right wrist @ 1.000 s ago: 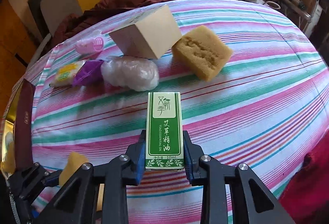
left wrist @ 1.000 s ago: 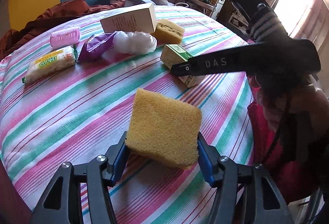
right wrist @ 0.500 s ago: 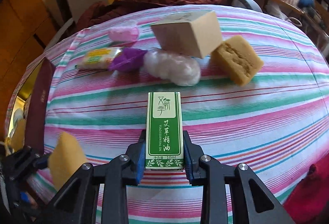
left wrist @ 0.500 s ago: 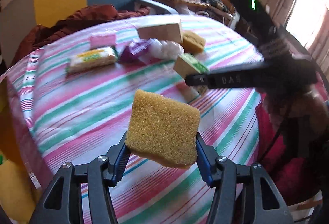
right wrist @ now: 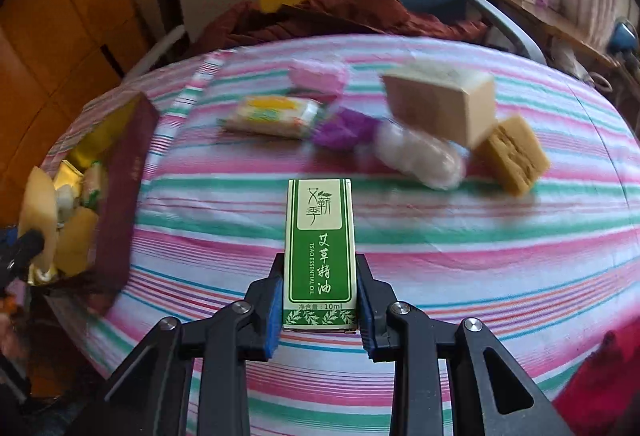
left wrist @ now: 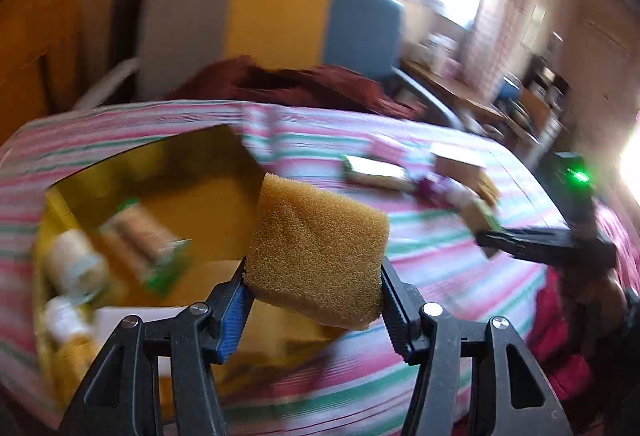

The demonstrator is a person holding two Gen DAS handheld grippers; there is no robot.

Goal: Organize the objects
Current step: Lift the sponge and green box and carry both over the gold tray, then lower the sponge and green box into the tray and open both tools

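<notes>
You hold two grippers above a round table (right wrist: 460, 256) covered in a pink, green and white striped cloth. Your left gripper (left wrist: 314, 296) is clamped on one yellow sponge (left wrist: 318, 252), which sits tilted between the blue pads, up in the air over the edge of an open box (left wrist: 192, 203) with a yellow lining. Inside that box the blur lets you count about four packets or jars, no more exactly. Your right gripper (right wrist: 318, 310) is squeezed tight on one small green carton (right wrist: 320, 252) of essential oil, held upright above the cloth. Six things lie in a cluster on the far side of the table: one pink packet (right wrist: 318, 75), one yellow-and-white packet (right wrist: 272, 115), one purple wrapper (right wrist: 346, 127), one white bundle (right wrist: 420, 155), one tan carton (right wrist: 440, 103) and a second yellow sponge (right wrist: 512, 153).
</notes>
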